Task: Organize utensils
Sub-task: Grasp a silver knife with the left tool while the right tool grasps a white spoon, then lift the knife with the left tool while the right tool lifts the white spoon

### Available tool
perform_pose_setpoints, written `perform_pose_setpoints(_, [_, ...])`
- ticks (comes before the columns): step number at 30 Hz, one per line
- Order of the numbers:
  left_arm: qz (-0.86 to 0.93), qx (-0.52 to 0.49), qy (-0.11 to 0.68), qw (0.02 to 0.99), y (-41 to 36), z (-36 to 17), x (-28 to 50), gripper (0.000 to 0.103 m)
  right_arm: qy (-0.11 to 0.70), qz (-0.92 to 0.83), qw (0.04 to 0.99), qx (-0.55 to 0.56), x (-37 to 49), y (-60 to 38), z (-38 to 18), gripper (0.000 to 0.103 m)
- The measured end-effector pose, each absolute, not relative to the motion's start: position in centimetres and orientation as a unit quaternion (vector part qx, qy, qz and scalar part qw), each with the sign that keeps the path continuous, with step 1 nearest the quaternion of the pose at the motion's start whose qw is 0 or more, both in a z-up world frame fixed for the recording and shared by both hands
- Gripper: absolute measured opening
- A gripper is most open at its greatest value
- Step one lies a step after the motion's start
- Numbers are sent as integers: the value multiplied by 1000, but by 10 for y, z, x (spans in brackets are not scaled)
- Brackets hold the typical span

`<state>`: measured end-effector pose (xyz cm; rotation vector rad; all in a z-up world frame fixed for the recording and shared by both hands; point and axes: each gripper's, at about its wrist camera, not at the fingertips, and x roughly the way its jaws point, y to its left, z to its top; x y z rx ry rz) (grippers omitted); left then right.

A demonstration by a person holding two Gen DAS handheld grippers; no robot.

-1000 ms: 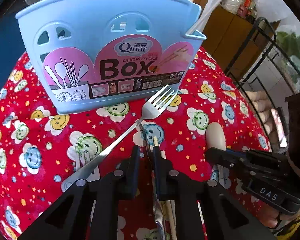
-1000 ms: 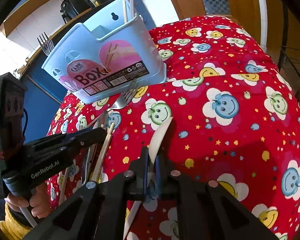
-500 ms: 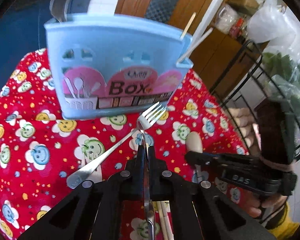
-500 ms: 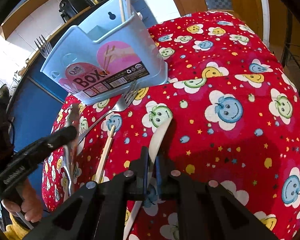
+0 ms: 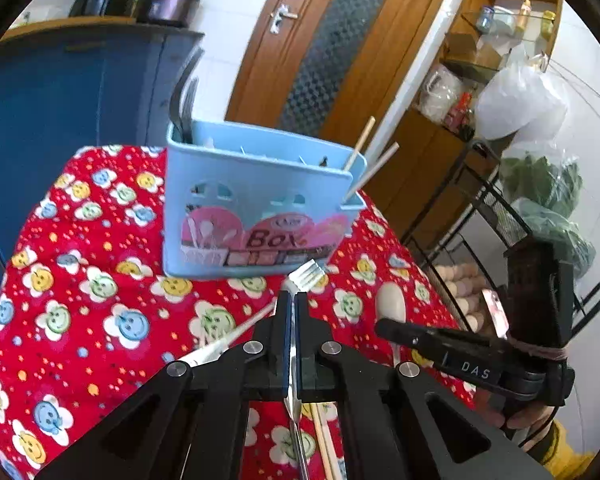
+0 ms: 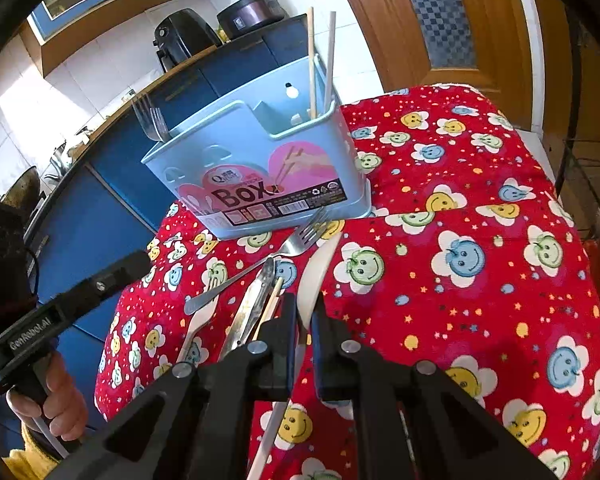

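Observation:
My left gripper (image 5: pixel 291 312) is shut on a thin metal utensil (image 5: pixel 296 432) seen edge-on, its handle running back under the fingers. It hangs above the red cloth, short of the blue utensil box (image 5: pixel 260 196). My right gripper (image 6: pixel 302 316) is shut on a white spoon (image 6: pixel 320 268), whose bowl points toward the box (image 6: pixel 260 160). A metal fork (image 6: pixel 296 240) lies in front of the box. The box holds chopsticks (image 6: pixel 311 60) at its right end and forks (image 6: pixel 152 124) at its left. The left gripper (image 6: pixel 138 262) shows from the side at the left, its load hidden.
A patterned metal utensil (image 6: pixel 252 304) and a chopstick (image 6: pixel 272 300) lie on the cloth (image 6: pixel 480 300) beside the fork. A blue cabinet (image 5: pixel 60 100) stands behind the table, and a black wire rack (image 5: pixel 500 208) to its right. A hand (image 6: pixel 56 396) holds the left gripper's grip.
The left gripper closed on the metal utensil, then rose and drew back from the box. The right gripper lifted a little, still holding the spoon.

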<state>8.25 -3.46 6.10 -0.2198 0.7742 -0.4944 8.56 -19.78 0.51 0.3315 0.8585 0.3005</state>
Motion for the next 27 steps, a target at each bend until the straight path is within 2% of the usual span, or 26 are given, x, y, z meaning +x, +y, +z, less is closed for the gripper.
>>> perform_pose_setpoints(14, [-216, -34, 468, 856, -68, 6, 90, 7, 414, 131, 889, 145, 70, -202, 0, 8])
perform_pose_setpoints(21, [-216, -32, 504, 836, -74, -13, 102, 20, 421, 134, 886, 142, 74, -202, -8, 8])
perform_pose_setpoints(27, [-217, -30, 509, 832, -80, -16, 111, 25, 421, 138, 884, 148, 83, -208, -12, 8])
